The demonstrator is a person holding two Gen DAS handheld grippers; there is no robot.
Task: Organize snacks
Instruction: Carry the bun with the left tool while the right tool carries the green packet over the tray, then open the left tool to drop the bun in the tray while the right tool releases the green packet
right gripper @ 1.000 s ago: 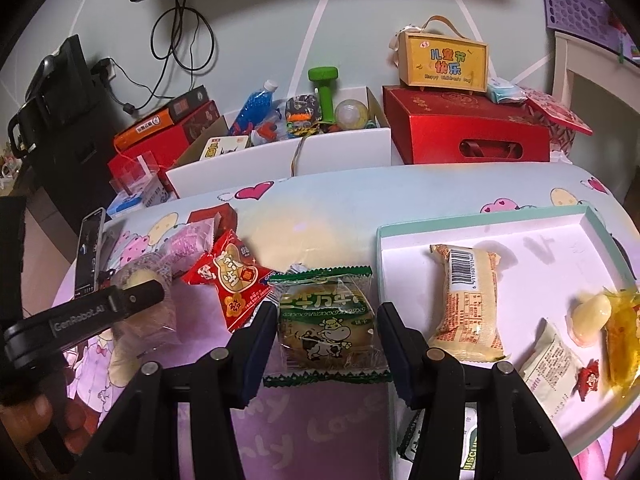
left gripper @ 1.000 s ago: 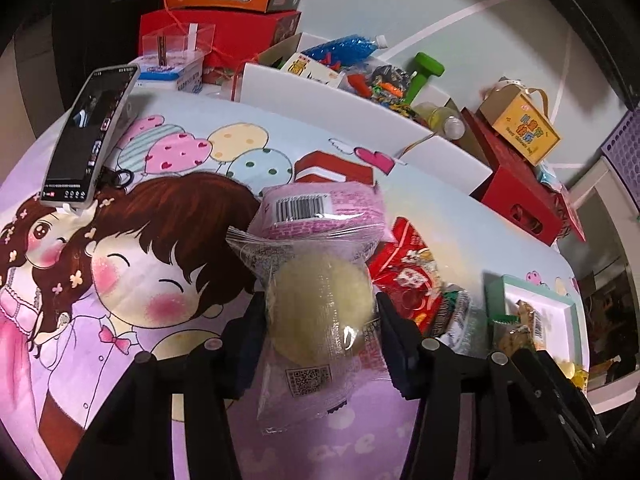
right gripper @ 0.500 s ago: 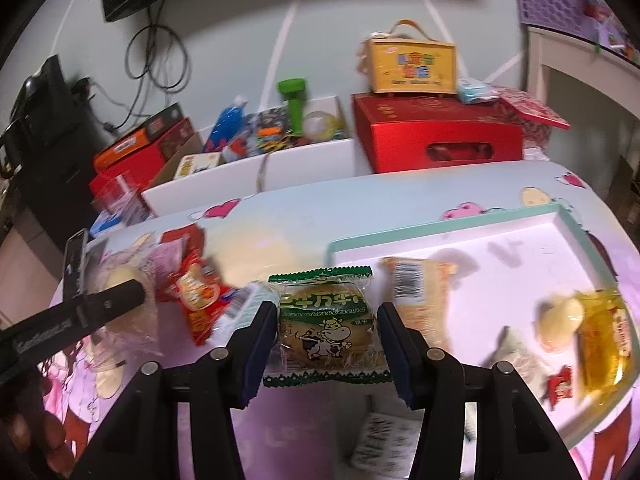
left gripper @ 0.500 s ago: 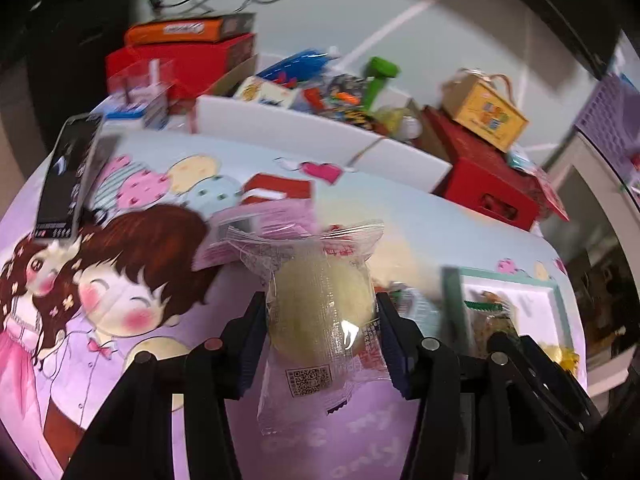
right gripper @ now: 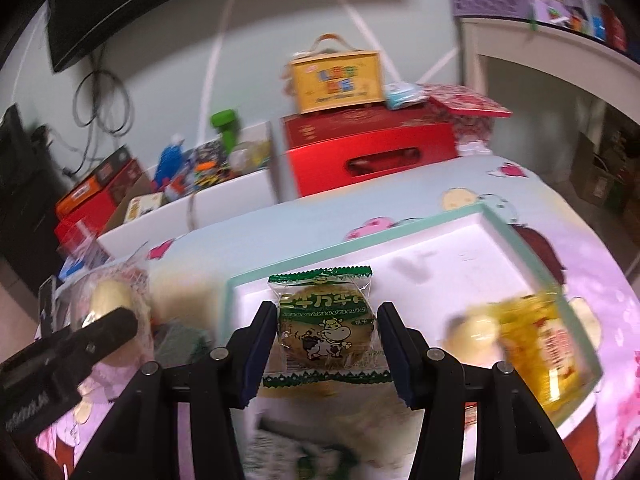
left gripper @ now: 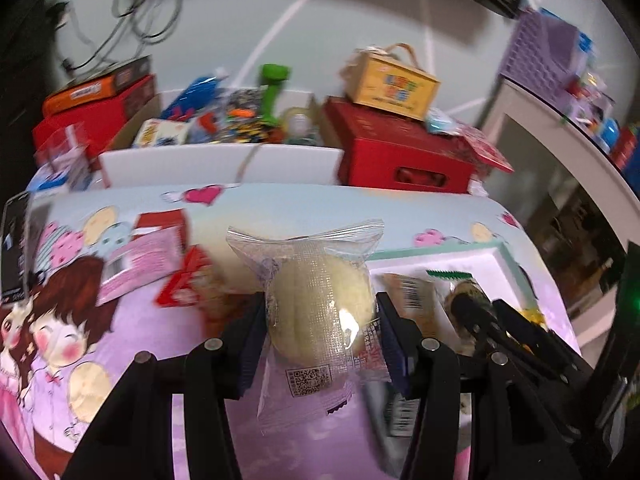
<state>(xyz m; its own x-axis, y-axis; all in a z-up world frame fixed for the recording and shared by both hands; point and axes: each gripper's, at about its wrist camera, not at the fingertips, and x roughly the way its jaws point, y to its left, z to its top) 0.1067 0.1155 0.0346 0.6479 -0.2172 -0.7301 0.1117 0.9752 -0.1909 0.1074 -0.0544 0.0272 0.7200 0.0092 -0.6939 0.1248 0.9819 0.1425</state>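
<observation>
Now both pinching claws farther right: left claw with pale bun, right claw with cow biscuit over tray.

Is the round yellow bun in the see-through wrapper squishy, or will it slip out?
The bun looks soft, so hard squeezing would probably dent it. Its shiny clear wrapper seems slippery and floppy, hanging loose below the left gripper, so it may slide.

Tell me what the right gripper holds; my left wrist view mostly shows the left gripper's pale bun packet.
Observer: The right gripper is shut on a green-edged biscuit packet printed with a cartoon cow.
Operator: Is it over the tray?
Observer: It appears so, over the left end of the mint-rimmed tray.
Operator: What's at the tray's right end?
Observer: A yellow packet beside a pale round snack.
</observation>
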